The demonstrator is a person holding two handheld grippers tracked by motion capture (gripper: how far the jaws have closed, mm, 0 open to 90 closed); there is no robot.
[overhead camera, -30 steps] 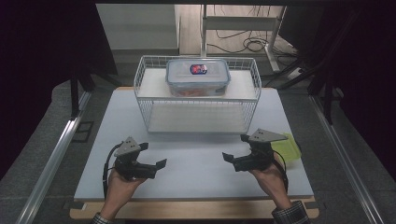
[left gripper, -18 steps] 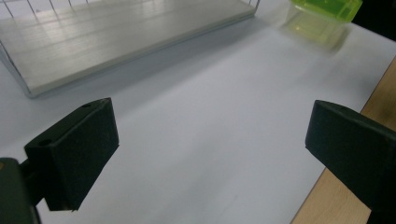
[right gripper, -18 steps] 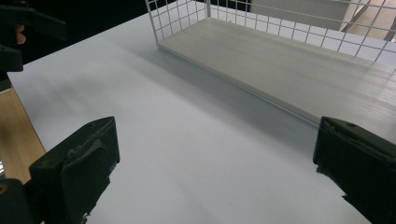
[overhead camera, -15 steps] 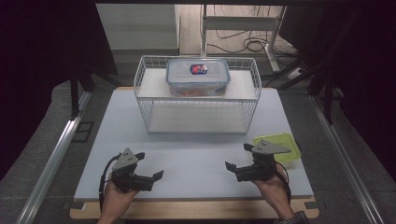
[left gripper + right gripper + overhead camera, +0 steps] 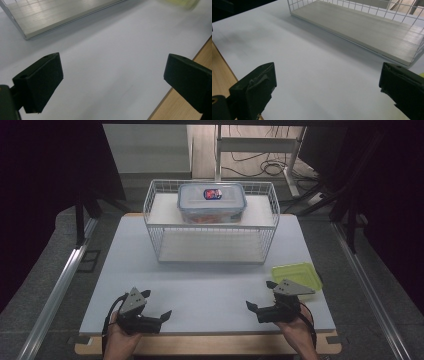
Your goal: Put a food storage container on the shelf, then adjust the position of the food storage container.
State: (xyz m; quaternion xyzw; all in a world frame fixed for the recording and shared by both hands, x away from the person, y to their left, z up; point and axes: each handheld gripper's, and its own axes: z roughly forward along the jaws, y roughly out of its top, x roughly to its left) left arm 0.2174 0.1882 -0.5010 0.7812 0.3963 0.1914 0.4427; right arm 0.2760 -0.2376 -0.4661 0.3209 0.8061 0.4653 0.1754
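High view: green lid [image 5: 296,275] lies just beyond right claw [image 5: 256,309], long axis across counter [image 5: 210,285]; left claw [image 5: 161,316] well apart. Both claws spread, empty.

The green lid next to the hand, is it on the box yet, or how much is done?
Nothing looks done yet. The green lid lies flat on the table, beside the right gripper. The clear box sits on the wire rack's top shelf, already wearing a clear lid. Both the right gripper and the left gripper are open, holding nothing. All picking up is left.
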